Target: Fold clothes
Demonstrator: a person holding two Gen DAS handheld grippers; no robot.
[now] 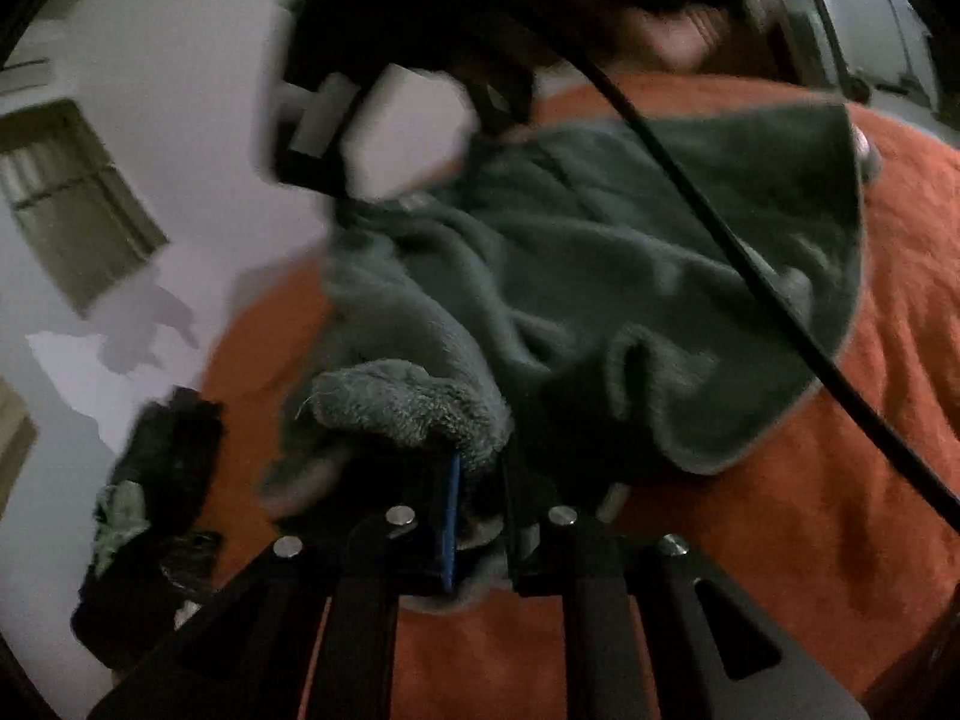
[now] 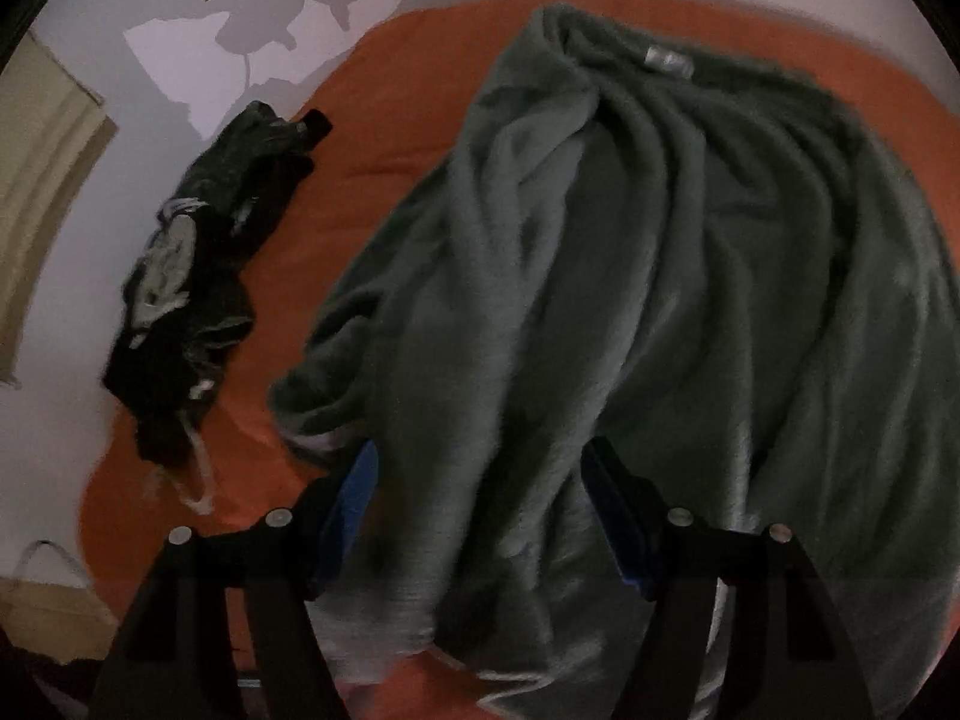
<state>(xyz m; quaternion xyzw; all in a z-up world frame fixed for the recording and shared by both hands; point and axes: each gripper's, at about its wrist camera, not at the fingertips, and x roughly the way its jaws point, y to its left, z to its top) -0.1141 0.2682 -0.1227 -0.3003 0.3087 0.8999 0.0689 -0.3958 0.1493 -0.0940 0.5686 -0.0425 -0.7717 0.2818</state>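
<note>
Nearest, a fuzzy corner of the grey-green fleece garment (image 1: 414,408) is pinched between the nearly closed jaws of the left gripper (image 1: 474,516). Its bunched body is straddled by the right gripper (image 2: 480,516), jaws spread wide, pads apparently touching. No fold is finished. At ten o'clock, a dark garment (image 2: 198,276) lies untouched on the orange bedcover (image 2: 384,138).

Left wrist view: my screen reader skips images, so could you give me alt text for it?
The left gripper is shut on a bunched edge of a grey-green fleece spread over an orange bed. A dark garment lies at the left.
</note>
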